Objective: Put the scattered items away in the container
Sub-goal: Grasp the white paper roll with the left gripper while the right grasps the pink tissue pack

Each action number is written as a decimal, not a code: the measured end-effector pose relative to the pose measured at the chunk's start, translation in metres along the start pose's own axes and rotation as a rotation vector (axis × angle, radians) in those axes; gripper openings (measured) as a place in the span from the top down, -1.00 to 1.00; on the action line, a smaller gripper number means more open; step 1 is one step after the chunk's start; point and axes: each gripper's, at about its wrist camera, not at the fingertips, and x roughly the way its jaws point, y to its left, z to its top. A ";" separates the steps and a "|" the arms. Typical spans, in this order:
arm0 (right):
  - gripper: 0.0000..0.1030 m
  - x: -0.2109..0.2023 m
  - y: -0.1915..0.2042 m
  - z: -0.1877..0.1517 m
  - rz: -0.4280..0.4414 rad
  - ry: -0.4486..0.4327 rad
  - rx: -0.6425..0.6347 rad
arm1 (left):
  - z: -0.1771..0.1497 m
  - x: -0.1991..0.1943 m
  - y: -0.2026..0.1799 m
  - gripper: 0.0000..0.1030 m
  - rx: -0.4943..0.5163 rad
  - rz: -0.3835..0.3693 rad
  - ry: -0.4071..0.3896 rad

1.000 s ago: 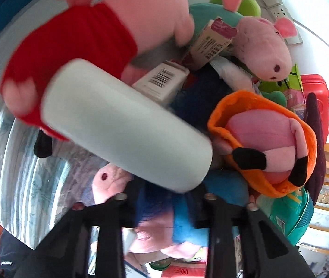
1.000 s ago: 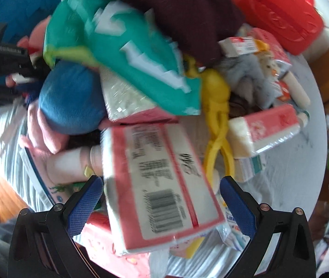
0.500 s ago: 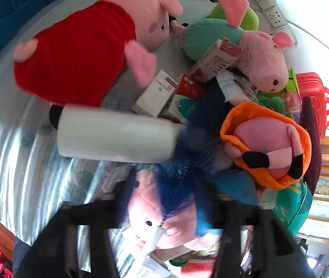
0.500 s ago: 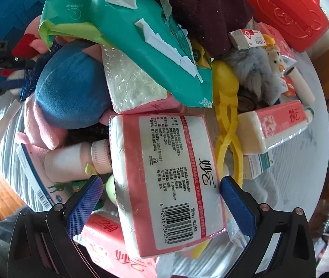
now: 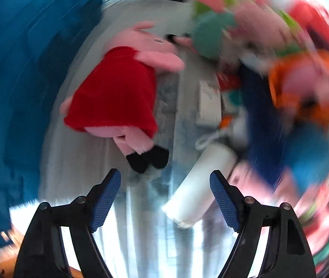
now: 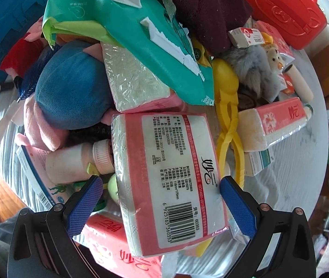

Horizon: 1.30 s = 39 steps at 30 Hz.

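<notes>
Tissue pack soft, light, slippery-wrapped: best pinched across short sides. Right gripper wide open around it; left gripper just opening, empty.

Glossy film-wrapped tissue pack (plush pig matt).

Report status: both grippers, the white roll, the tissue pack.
Left gripper open, jaws just opened, empty. White roll lies loose on the cloth. Right gripper open, straddling the tissue pack, pads clear. Clutter crowds it: bottle, yellow tongs.
</notes>
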 end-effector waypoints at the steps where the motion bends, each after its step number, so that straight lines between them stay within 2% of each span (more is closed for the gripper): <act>1: -0.99 0.001 0.000 0.000 -0.002 0.000 -0.001 | -0.003 0.004 -0.002 -0.54 0.045 -0.010 0.005; 4: -0.99 0.002 -0.001 0.000 -0.008 0.003 -0.003 | -0.012 0.009 -0.017 -0.54 0.156 -0.052 0.035; 7: -0.99 0.003 -0.002 0.001 -0.012 0.006 0.000 | -0.015 0.025 -0.021 -0.53 0.162 -0.124 0.057; 10: -0.99 0.004 -0.005 0.000 -0.009 0.008 0.021 | -0.014 0.036 -0.019 -0.49 0.158 -0.099 0.069; 12: -0.99 0.006 -0.006 -0.002 -0.006 0.008 0.027 | -0.013 0.042 -0.014 -0.03 0.145 -0.101 0.106; 17: -0.99 0.008 -0.010 -0.005 -0.010 -0.004 0.051 | -0.012 0.026 -0.003 0.02 0.143 -0.093 0.088; 25: -0.91 0.027 0.001 -0.008 -0.104 0.012 -0.034 | -0.022 0.007 0.013 0.06 0.128 -0.085 0.077; 27: -0.72 0.022 -0.003 -0.009 -0.096 -0.010 0.001 | -0.024 0.000 0.018 0.08 0.121 -0.086 0.067; 30: -0.60 0.015 -0.010 -0.013 -0.080 -0.024 0.035 | -0.027 -0.006 0.025 0.08 0.113 -0.087 0.064; 35: -0.56 -0.002 -0.019 -0.020 -0.076 -0.055 0.064 | -0.029 -0.014 0.037 0.09 0.093 -0.089 0.056; 39: -0.56 -0.033 -0.019 -0.020 -0.051 -0.105 0.094 | -0.027 -0.042 0.046 0.11 0.079 -0.087 0.015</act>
